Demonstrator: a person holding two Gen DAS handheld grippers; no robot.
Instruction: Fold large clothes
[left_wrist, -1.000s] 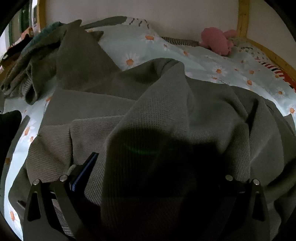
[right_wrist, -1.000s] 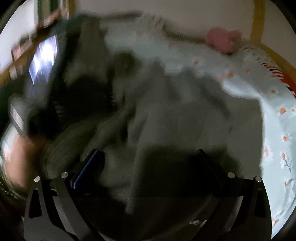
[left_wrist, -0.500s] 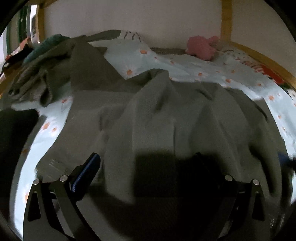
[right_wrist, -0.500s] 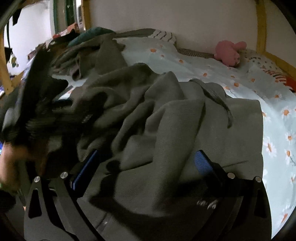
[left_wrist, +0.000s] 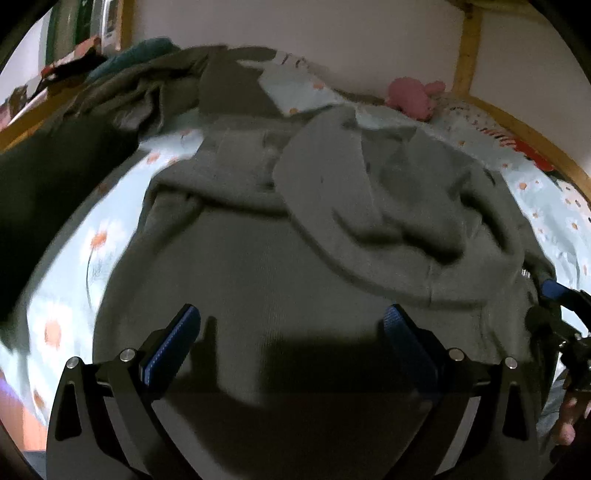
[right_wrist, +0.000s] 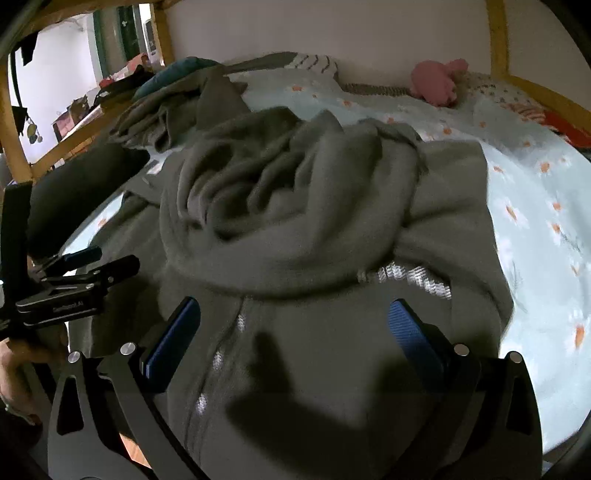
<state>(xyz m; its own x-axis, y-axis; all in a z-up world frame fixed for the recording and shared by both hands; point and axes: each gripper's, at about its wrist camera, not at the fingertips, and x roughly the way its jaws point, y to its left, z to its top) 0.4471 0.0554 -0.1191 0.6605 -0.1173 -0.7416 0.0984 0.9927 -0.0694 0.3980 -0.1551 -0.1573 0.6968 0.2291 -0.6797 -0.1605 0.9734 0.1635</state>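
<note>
Both grippers now hang wide open over one grey hoodie (right_wrist: 332, 229) spread on the bed (right_wrist: 535, 206). Half a second ago the cloth was draped up over the left gripper (left_wrist: 291, 332), hiding its right finger; now both blue pads show and nothing sits between them. Right gripper (right_wrist: 295, 328): jaws spread just as wide, nothing held, hoodie lying below it. A second ago the right view was a motion smear, now it is mostly sharp. My read: the garment has just been dropped and laid down, so the carry is over and the folding proper is next.

Hoodie lies in the middle of the bed, body flat toward the cameras, hood and upper part bunched in a heap further back. Zipper (right_wrist: 221, 354) runs up the front in the right view. Not folded yet, still rumpled.

Counts: two grippers, one hoodie in work, one pile of other clothes (right_wrist: 166, 99) at the far left, one pink plush toy (right_wrist: 436, 83) by the wall, one daisy-print sheet (left_wrist: 92, 251).
</note>
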